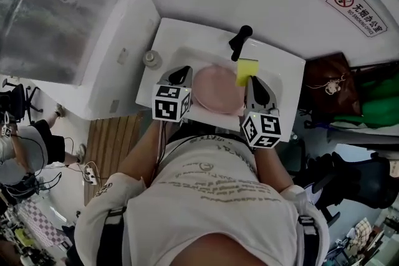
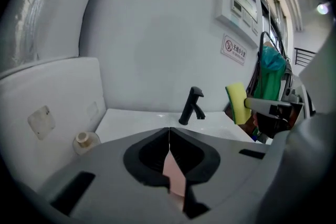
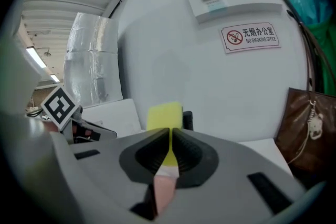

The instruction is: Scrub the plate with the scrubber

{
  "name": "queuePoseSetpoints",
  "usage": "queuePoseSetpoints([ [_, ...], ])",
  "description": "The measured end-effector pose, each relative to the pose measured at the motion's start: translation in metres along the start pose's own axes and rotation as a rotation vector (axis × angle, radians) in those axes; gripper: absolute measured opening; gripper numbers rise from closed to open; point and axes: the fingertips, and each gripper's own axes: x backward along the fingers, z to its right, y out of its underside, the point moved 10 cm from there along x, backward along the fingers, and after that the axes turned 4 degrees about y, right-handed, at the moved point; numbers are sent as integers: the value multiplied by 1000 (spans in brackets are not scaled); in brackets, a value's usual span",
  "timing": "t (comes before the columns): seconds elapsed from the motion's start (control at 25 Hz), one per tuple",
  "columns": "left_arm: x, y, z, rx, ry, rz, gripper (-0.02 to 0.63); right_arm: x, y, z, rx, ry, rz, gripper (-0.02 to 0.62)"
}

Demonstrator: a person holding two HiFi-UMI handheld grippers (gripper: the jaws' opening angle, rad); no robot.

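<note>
Scrubber (image 3: 164,115) sits clamped between fingers (image 3: 148,153) of right gripper (image 3: 170,131), jutting past their tips.

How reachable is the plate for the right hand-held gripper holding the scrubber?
Probably yes. The right hand-held gripper, shut on the yellow scrubber, hangs right beside the pink plate that the left hand-held gripper holds over the sink; nothing lies between them.

Round pink plate (image 1: 218,90) at centre frame in the head view, broad face turned up to the camera, left rim nipped between the closed fingers of the left gripper (image 1: 189,73). Yellow scrubber (image 1: 247,71) (green strip down one side), standing on end, clamped by the right gripper (image 1: 250,80), at the plate's upper-right rim; contact unclear.
</note>
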Motion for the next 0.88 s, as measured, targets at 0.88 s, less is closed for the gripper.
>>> queuePoseSetpoints([
  [0.88,-104,88,-53,330,204,-561,175,1,44,24,-58,105,-153,37],
])
